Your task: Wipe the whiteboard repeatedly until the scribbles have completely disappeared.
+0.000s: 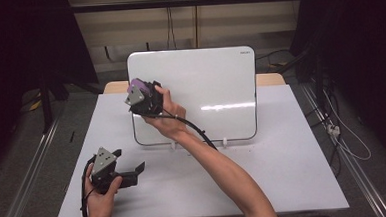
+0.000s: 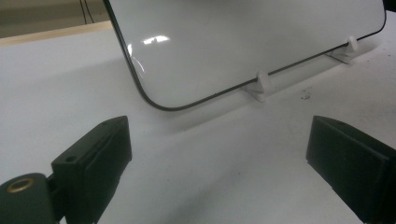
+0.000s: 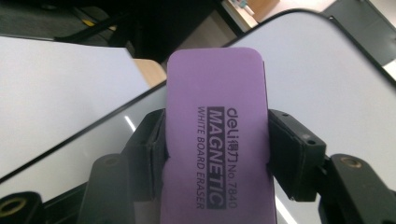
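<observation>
I observe my right gripper [image 1: 141, 93] raised at the upper left corner of the whiteboard [image 1: 205, 88], forearm reaching diagonally across the table [image 1: 284, 174]. Its jaws are clamped on the purple eraser [image 3: 217, 135], squeezing its sides inward. The eraser is a rounded rectangle printed "MAGNETIC WHITE BOARD ERASER". My left gripper [image 1: 129, 167] rests low near the table's front left, jaws spread wide, nothing between them.
</observation>
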Action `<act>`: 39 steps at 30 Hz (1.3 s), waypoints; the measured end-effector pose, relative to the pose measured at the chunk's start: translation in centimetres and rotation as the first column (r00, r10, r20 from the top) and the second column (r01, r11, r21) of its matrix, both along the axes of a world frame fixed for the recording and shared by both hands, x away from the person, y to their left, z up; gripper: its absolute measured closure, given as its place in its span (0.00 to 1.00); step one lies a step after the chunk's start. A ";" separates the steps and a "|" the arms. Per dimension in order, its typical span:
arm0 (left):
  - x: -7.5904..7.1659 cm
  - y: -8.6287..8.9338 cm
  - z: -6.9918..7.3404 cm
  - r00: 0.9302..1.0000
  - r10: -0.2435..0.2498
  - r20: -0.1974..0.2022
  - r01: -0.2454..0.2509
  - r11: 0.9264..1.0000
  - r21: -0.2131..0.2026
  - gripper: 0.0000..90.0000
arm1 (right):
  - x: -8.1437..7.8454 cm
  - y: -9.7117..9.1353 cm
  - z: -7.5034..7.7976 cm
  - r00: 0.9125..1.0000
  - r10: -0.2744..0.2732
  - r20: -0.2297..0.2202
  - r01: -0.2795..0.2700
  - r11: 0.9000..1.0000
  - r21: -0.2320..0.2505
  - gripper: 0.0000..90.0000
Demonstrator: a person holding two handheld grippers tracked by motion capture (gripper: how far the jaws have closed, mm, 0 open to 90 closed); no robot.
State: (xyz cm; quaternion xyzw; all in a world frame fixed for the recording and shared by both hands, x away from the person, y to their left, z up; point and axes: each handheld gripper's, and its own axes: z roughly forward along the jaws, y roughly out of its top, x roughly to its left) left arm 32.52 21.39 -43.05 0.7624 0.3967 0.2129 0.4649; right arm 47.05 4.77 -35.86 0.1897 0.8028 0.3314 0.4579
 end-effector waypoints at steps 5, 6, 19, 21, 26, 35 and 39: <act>0.0 -0.1 0.0 1.000 -0.007 -0.002 0.007 1.000 0.004 0.07 | 1.1 -1.4 1.3 1.000 -0.022 -0.005 0.022 0.998 0.054 0.46; 0.0 -0.1 0.0 1.000 -0.006 -0.001 0.006 1.000 -0.006 0.07 | 1.6 -2.0 1.8 0.999 -0.033 -0.015 0.034 0.997 0.070 0.46; 0.0 -0.1 0.0 1.000 -0.003 0.001 0.003 1.000 -0.001 0.07 | 1.8 -3.8 2.3 0.997 -0.072 0.002 0.072 0.995 0.067 0.46; -0.1 -0.1 0.1 1.000 -0.005 0.003 0.005 1.000 0.000 0.07 | 0.8 -3.3 1.1 0.999 -0.045 -0.001 0.045 0.998 0.051 0.46; 0.1 -0.2 0.0 1.000 -0.009 -0.003 0.009 1.000 0.010 0.07 | -1.9 -2.0 -1.7 1.000 0.013 -0.027 -0.014 1.000 -0.009 0.46; 0.0 -0.2 0.1 1.000 -0.010 0.002 0.010 1.000 0.011 0.07 | -3.0 -2.1 -2.9 0.997 0.047 -0.058 -0.047 0.999 -0.006 0.46; 0.0 -0.1 0.0 1.000 -0.006 -0.001 0.006 1.000 0.003 0.07 | -1.2 -4.0 -0.9 0.999 -0.012 -0.038 0.014 0.999 0.051 0.46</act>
